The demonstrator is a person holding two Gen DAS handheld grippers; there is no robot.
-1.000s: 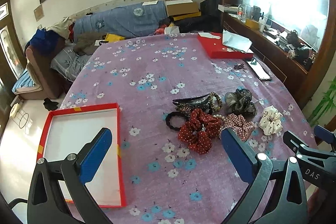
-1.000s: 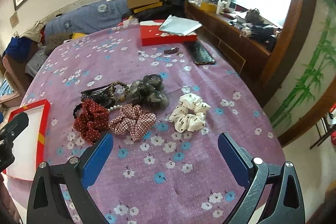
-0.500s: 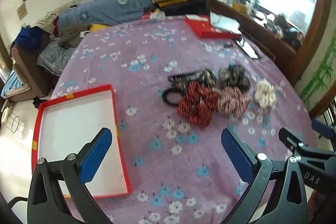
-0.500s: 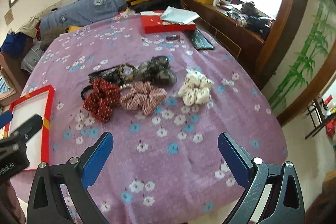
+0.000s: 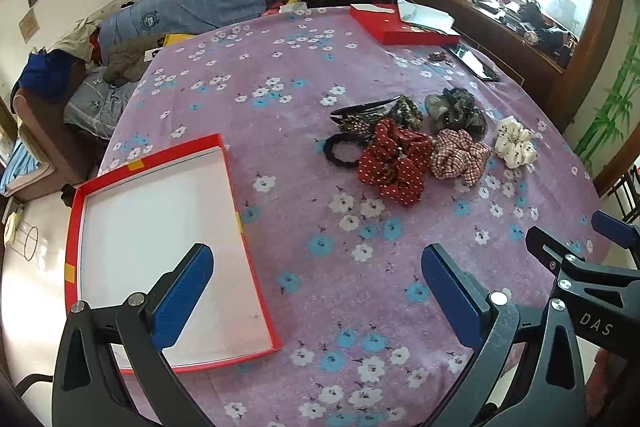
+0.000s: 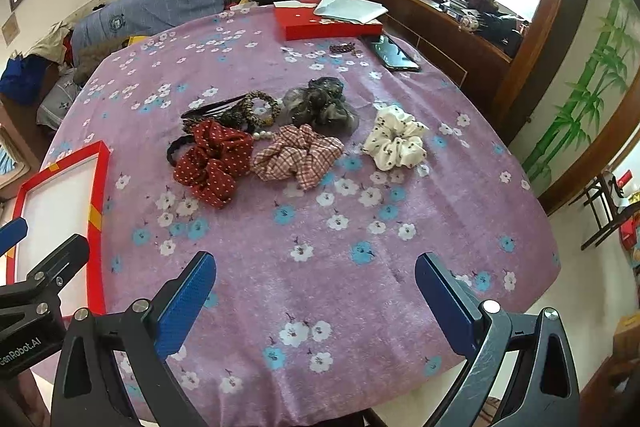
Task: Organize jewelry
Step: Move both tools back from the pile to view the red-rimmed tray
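Note:
A cluster of hair accessories lies mid-table: a red dotted scrunchie [image 5: 394,163] [image 6: 212,161], a plaid scrunchie [image 5: 458,155] [image 6: 300,153], a white scrunchie [image 5: 514,142] [image 6: 396,143], a grey one [image 5: 456,109] [image 6: 320,101], a leopard one [image 6: 256,109], a black hair tie [image 5: 340,151] and a dark headband [image 5: 368,109]. An open red tray [image 5: 236,195] [image 6: 102,195] with a white inside lies at the left. My left gripper [image 5: 316,283] is open above the table's near edge, by the tray. My right gripper [image 6: 316,291] is open, in front of the cluster.
The round table wears a purple flowered cloth [image 5: 280,75]. A red box lid [image 6: 320,27] with papers, a phone [image 6: 394,57] and a small dark ornament [image 6: 344,47] lie at the far right. A sofa piled with clothes [image 5: 180,11] stands behind, and a wooden sideboard [image 6: 440,23] at the right.
Both grippers have drawn back and risen, so more of the table and the whole tray show. Nothing on the table has moved. Both stay open.

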